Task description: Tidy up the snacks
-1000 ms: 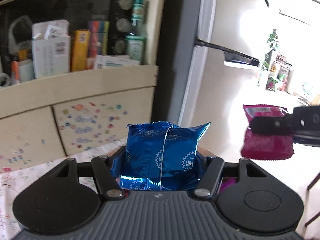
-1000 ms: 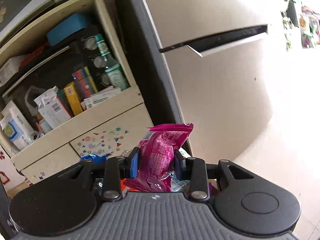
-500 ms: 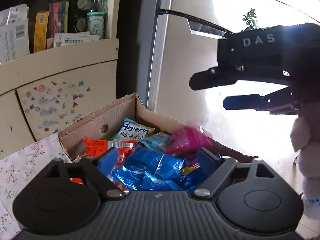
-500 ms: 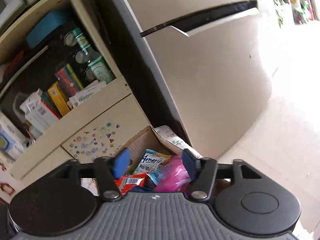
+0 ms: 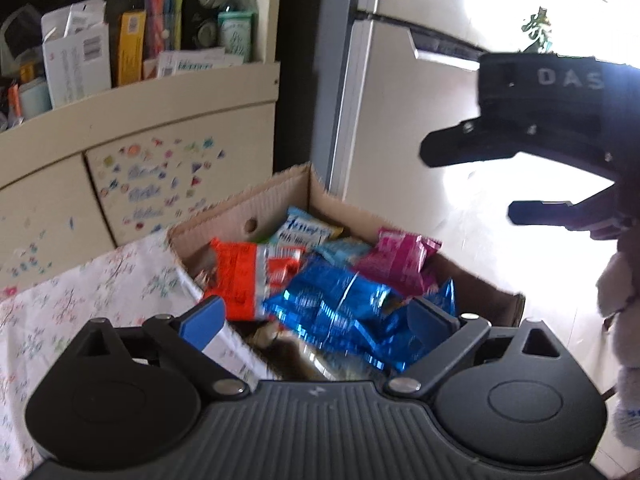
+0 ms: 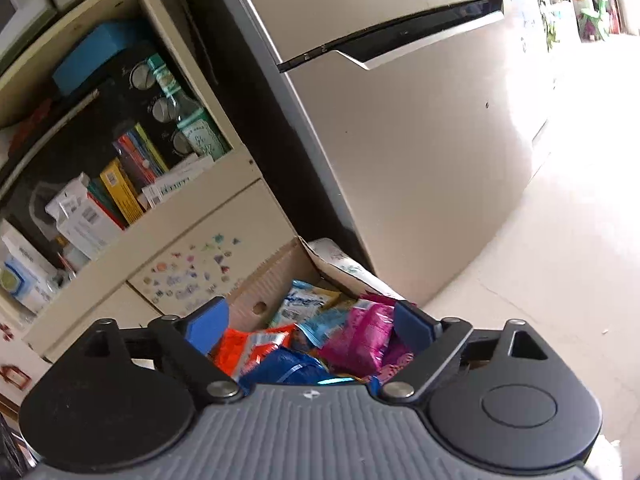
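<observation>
An open cardboard box holds several snack packets. A shiny blue packet lies on top at the front, with a pink packet behind it to the right and an orange packet to the left. My left gripper hovers over the box, its jaws opening wide and gripping nothing. My right gripper also hangs above the box, jaws opening and empty, over the pink packet. In the left wrist view the right gripper shows at upper right.
A cream shelf unit with cartons and a green bottle stands behind the box. A fridge rises to the right. A floral cloth covers the surface left of the box. A fuzzy sleeve is at the right edge.
Both grippers went from shut to wide open. The blue packet left the left gripper and the pink packet left the right; both now lie in the box. The left view tipped downward.
</observation>
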The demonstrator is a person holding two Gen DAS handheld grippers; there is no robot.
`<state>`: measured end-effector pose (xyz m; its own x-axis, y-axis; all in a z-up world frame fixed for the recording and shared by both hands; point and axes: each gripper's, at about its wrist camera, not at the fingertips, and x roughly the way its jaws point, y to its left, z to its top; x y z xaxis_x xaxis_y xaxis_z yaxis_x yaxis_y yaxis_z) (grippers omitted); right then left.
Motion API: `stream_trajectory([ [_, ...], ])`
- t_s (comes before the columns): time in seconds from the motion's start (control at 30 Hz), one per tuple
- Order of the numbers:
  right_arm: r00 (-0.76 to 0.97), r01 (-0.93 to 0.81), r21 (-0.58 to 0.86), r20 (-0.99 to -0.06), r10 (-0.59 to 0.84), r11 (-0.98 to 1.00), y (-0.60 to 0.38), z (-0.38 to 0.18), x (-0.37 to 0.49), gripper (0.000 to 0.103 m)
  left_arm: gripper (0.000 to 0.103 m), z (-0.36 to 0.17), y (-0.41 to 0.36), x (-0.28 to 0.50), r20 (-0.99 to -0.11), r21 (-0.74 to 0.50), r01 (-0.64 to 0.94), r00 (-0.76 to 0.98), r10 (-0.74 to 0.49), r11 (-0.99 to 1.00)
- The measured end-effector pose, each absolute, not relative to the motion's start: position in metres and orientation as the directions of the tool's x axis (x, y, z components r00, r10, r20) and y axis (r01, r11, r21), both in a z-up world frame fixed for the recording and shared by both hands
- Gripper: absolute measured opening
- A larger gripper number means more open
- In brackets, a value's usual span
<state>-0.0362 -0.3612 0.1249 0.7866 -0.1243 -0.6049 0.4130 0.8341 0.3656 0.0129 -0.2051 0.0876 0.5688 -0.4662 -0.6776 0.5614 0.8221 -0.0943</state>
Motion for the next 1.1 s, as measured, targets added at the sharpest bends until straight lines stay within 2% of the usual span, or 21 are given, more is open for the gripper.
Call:
stream_trajectory([
  [0.3, 0.715, 0.507, 0.206, -0.643, -0.275, 0.837, -0.353, 0.122, -0.065, 0.101, 0.099, 0.087, -0.19, 0.009, -0.725, -0.06, 0.505, 0.571, -0.385, 0.861],
  [0.67, 0.617, 0.572, 0.181, -0.738, -0.274, 0.8, -0.35, 0.095, -0.073, 0.102, 0.102, 0.084, -0.174, 0.005, -0.76, 0.018, 0.475, 0.578, -0.297, 0.88],
  [1.1, 0.538, 0.56, 0.027, -0.773, -0.338, 0.828, -0.336, 0.079, -0.061, 0.103, 0.102, 0.076, -0.166, 0.023, -0.77, 0.024, 0.437, 0.581, -0.262, 0.899],
])
